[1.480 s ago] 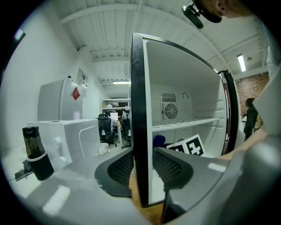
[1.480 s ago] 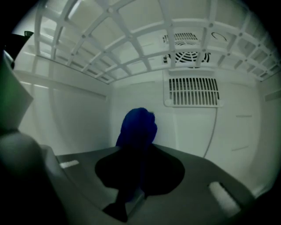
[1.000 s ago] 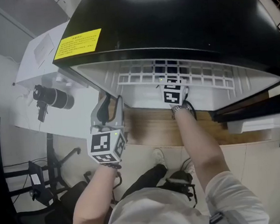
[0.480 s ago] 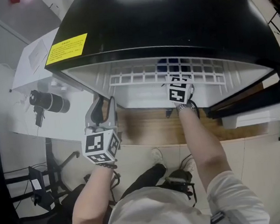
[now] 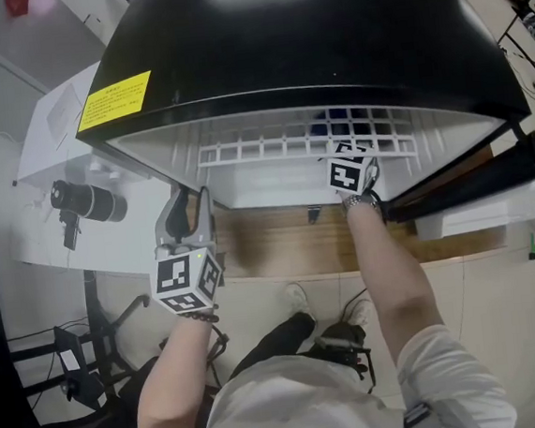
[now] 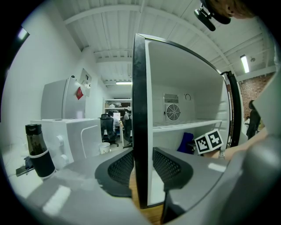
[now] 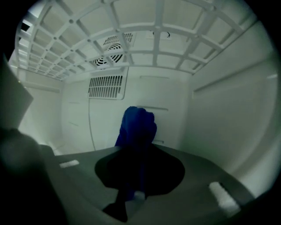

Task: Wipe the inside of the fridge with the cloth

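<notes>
A black mini fridge point(image 5: 308, 44) stands open in front of me, white inside, with a wire shelf point(image 5: 308, 143) near the top. My right gripper point(image 7: 140, 154) is under that shelf, toward the right wall, shut on a dark blue cloth point(image 7: 138, 127) that hangs in front of the back wall. The head view shows only its marker cube point(image 5: 350, 174) and the forearm. From the left gripper view the cloth point(image 6: 186, 143) shows beside that cube. My left gripper point(image 6: 142, 165) is shut on the front edge of the fridge's left wall point(image 6: 139, 110), one jaw on each side.
The fridge door point(image 5: 472, 189) stands open at the right. A black camera point(image 5: 87, 199) lies on the white table left of the fridge. A fan vent point(image 7: 107, 55) sits on the back wall. Wooden floor point(image 5: 280, 245) lies below the opening, and chair legs point(image 5: 74, 359) stand at lower left.
The right gripper has slid to the right inside the fridge with the cloth still in it. The left gripper has stayed on the wall edge.
</notes>
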A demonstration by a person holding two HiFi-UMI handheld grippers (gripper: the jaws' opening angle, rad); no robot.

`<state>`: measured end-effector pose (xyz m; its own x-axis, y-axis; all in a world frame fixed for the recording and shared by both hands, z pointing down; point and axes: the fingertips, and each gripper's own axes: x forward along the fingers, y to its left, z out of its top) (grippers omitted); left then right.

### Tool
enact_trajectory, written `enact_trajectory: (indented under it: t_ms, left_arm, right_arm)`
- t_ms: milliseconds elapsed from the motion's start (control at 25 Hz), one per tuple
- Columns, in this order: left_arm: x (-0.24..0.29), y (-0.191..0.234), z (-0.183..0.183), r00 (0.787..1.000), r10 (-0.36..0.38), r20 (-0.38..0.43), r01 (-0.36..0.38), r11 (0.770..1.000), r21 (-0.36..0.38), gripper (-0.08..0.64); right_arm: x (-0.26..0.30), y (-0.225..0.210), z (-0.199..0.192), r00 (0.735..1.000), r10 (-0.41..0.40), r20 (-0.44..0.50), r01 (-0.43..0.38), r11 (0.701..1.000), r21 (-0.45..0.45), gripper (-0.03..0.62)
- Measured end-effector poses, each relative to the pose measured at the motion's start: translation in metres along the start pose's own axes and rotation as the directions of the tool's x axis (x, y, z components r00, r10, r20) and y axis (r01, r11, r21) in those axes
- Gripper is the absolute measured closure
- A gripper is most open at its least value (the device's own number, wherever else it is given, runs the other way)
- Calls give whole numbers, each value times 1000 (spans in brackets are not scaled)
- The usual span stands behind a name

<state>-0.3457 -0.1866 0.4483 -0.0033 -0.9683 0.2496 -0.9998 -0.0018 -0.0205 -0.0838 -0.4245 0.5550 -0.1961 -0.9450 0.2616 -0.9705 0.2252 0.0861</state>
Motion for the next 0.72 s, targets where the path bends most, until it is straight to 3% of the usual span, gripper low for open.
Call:
enact_trajectory:
  t_ms: [440, 720]
  left_arm:
    - [0, 0, 0, 1000, -4, 5, 4, 1000, 0, 434]
    - [0, 0, 0, 1000, -10, 7, 10, 1000, -4, 434]
  right_arm:
    - [-6, -26, -4, 994, -101, -40, 102, 994, 32, 520]
    - [-21, -19, 8, 998, -70, 1, 70, 997, 39, 520]
